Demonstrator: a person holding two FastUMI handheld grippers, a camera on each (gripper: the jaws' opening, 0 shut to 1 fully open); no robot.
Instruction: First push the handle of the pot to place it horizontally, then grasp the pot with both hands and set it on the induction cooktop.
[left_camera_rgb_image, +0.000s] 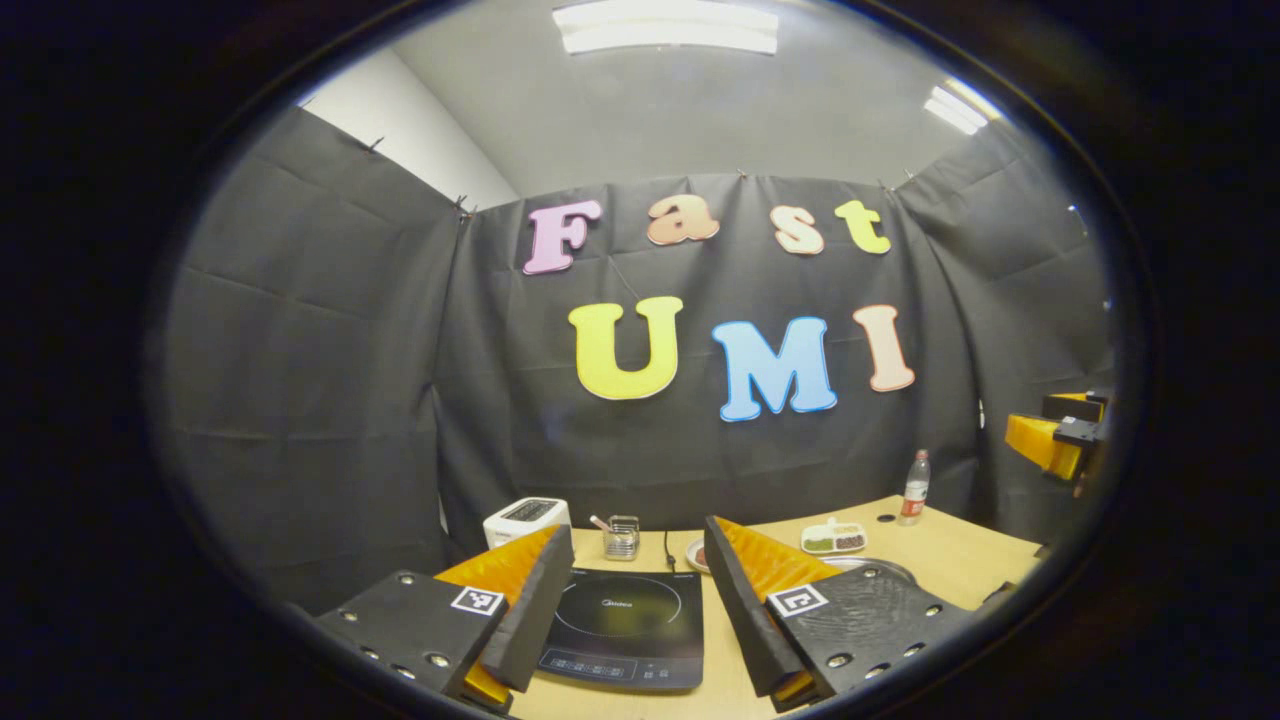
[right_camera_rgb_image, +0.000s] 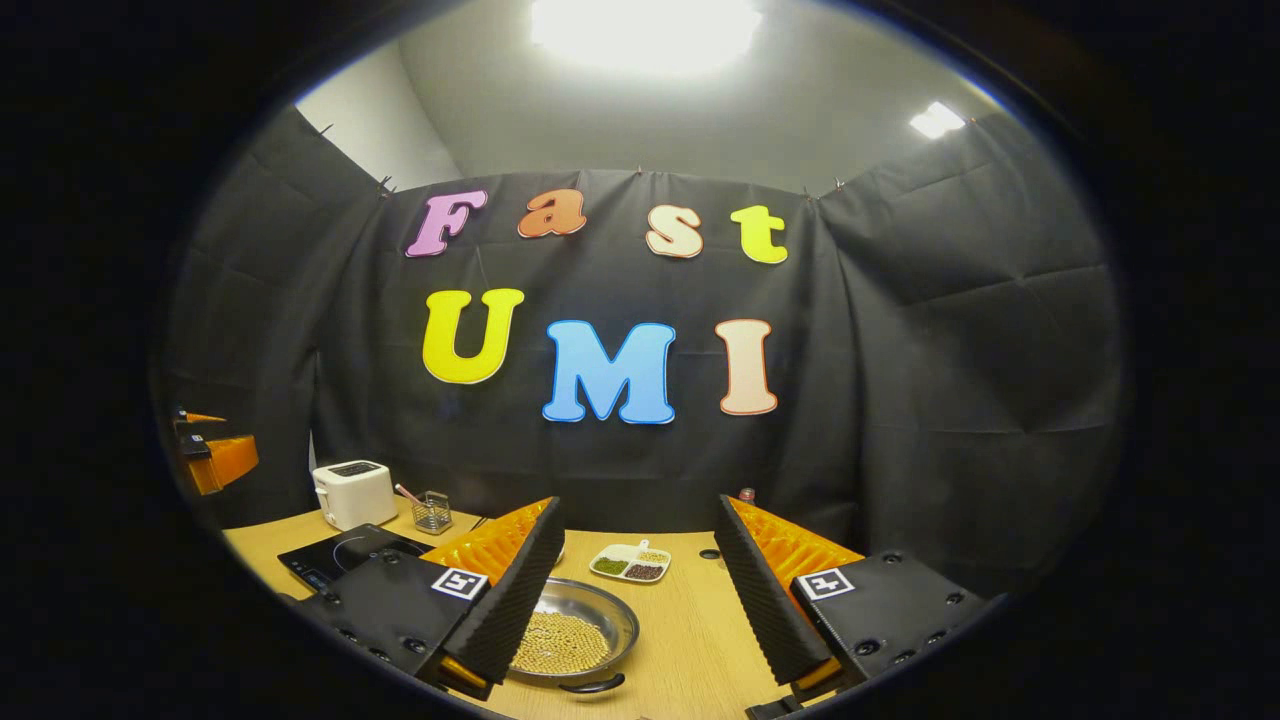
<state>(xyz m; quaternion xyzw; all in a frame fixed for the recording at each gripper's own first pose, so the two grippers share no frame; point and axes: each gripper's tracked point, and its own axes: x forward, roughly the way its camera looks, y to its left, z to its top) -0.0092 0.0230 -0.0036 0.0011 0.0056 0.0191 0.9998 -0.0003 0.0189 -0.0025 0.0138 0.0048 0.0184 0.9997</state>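
On the wooden table, the round steel pot of yellow beans lies between the right gripper's spread fingers, its dark handle nearest. From the left gripper view, the left gripper, also spread, frames the black induction cooktop.

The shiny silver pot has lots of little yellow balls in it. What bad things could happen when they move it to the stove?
1. The shallow silver metal pot is full of small yellow beads with no lid, so tilting it could spill them.
2. The black induction cooktop sits to one side, so the carry might wobble.
3. The white divided snack tray lies just behind the pot and could get bumped.
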